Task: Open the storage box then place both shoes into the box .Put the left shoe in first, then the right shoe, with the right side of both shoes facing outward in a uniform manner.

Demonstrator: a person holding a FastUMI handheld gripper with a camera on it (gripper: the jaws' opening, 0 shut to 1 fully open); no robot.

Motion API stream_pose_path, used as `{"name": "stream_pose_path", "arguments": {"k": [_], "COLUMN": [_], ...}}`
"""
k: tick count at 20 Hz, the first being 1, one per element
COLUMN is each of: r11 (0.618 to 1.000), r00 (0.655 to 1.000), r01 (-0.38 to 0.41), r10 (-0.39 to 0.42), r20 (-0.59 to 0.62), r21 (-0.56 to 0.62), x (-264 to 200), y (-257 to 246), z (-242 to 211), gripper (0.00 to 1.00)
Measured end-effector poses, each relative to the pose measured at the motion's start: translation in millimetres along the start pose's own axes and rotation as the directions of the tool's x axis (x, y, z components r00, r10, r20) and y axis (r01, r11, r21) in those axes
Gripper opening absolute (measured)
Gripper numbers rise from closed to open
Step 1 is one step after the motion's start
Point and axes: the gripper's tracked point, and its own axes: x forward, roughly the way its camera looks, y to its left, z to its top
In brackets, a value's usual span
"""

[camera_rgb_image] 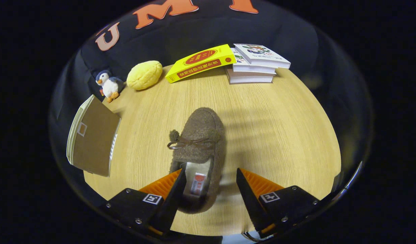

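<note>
A brown fuzzy shoe (199, 145) with a small bow lies on the wooden table (279, 135), toe pointing away from me. Its heel and opening sit between my two fingers. My gripper (211, 188) stands open above the heel: the left fingertip (177, 184) reaches to the shoe's left rim, and the right fingertip (246, 189) stays apart from its right side. Nothing is pressed between the pads.
A brown notebook (92, 140) lies to the left of the shoe. Along the table's far edge are a toy penguin (108, 84), a yellow plush (144, 74), a yellow book (201, 62) and a stack of white books (255, 64). A metal edge (350, 179) curves at the right.
</note>
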Motion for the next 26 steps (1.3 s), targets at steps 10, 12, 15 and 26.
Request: {"name": "stream_pose_path", "arguments": {"k": [10, 12, 15, 26], "r11": [0.993, 0.99, 0.988, 0.996], "r00": [0.993, 0.997, 0.997, 0.988], "r01": [0.102, 0.068, 0.049, -0.085], "r10": [-0.105, -0.071, -0.057, 0.084], "r20": [0.049, 0.024, 0.046, 0.128], "r21": [0.056, 0.121, 0.148, -0.002], "x": [40.9, 32.0, 1.3, -87.8], "y": [-7.6, 7.0, 37.0, 235.7], "z": [15.6, 14.3, 32.5, 110.1], "gripper": [0.18, 0.06, 0.04, 0.04]}}
